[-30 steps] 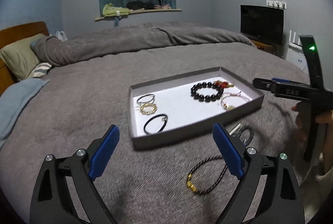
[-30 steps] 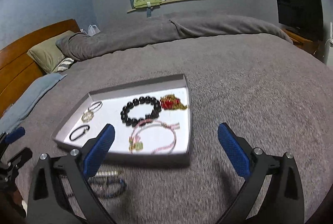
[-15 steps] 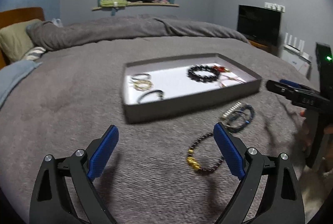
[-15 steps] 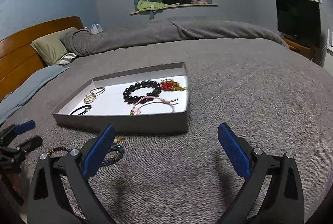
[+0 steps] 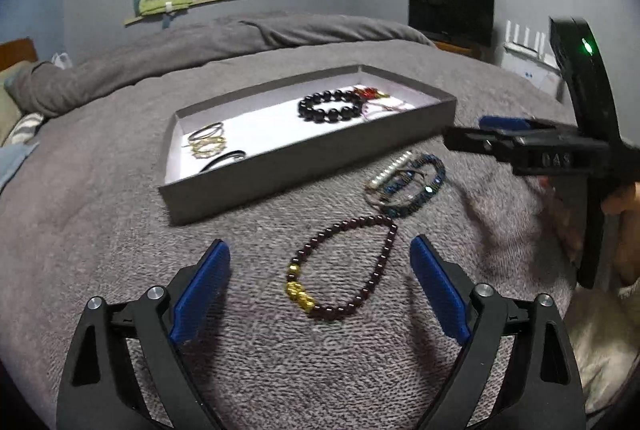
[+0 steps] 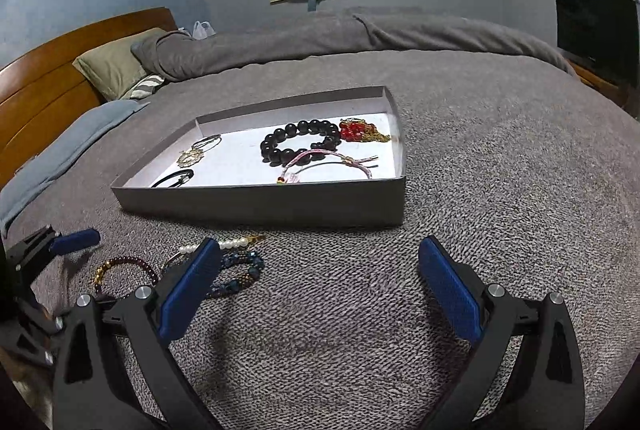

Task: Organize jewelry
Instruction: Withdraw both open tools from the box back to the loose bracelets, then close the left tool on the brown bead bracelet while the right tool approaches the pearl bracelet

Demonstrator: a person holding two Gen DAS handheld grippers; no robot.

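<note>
1. Jewelry is seen in two groups on a grey bed cover (image 6: 500, 198): some pieces are laid in a shallow grey tray (image 5: 304, 166), the others are left on the cover just in front of it.
2. Inside the tray, a black bead bracelet (image 6: 300, 142) is placed near the middle, with a red and gold piece (image 6: 360, 131) touching its right side and a pink cord bracelet (image 6: 332, 164) overlapping its near edge.
3. At the tray's left end, thin gold-toned bangles (image 5: 208, 142) and a black loop (image 5: 224, 160) are found, well apart from the black beads.
4. On the cover, a dark red bead bracelet with gold beads (image 5: 344, 266) is laid flat, and beside it a blue bead bracelet (image 5: 416, 186) is tangled with a white pearl strand (image 5: 390, 170).
5. The left gripper (image 5: 320, 278) is held low over the cover with its blue pads wide apart and closing; the dark red bracelet is framed between them but is not touched.
6. The right gripper (image 6: 320, 286) is likewise held with its pads far apart, nothing clamped, only bare cover between them; the blue bracelet is partly hidden behind its left finger.
7. In the left wrist view, a hand (image 5: 624, 198) is seen on the right gripper's handle.
</note>
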